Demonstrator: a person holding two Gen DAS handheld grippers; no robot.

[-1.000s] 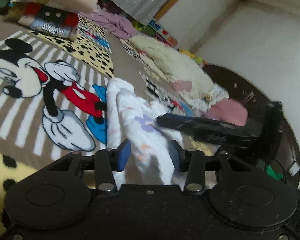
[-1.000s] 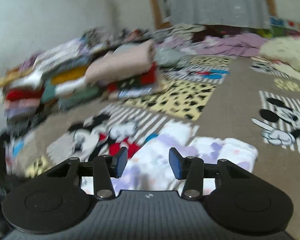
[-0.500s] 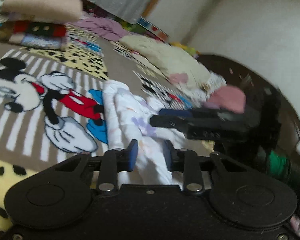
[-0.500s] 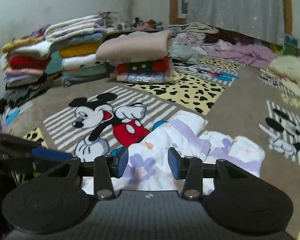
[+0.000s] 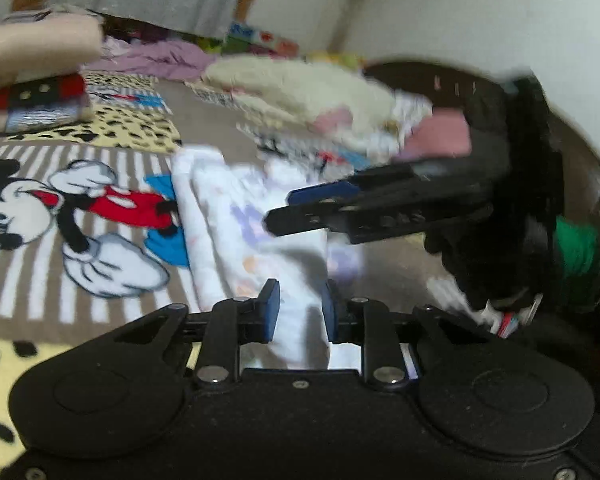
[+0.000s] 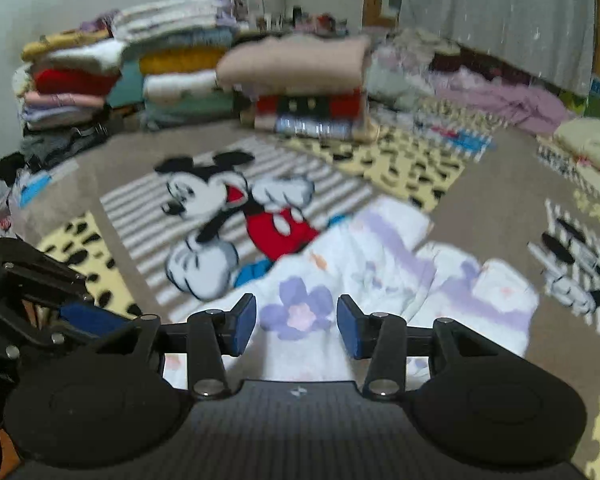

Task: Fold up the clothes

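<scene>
Behind the right gripper point(image 6: 296, 326), open over the white floral garment point(image 6: 380, 264), folded stacks point(image 6: 140, 72) show; left gripper point(image 5: 298, 310) pinches that cloth.

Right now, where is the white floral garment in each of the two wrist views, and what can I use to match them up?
Left wrist view: the white floral garment runs from centre down between the left gripper, below the right gripper.
Right wrist view: it spreads across lower centre and right, with cloth between the right gripper's blue pads.
Shared landmark: the cartoon mouse on the striped blanket, left of the garment in both.
</scene>
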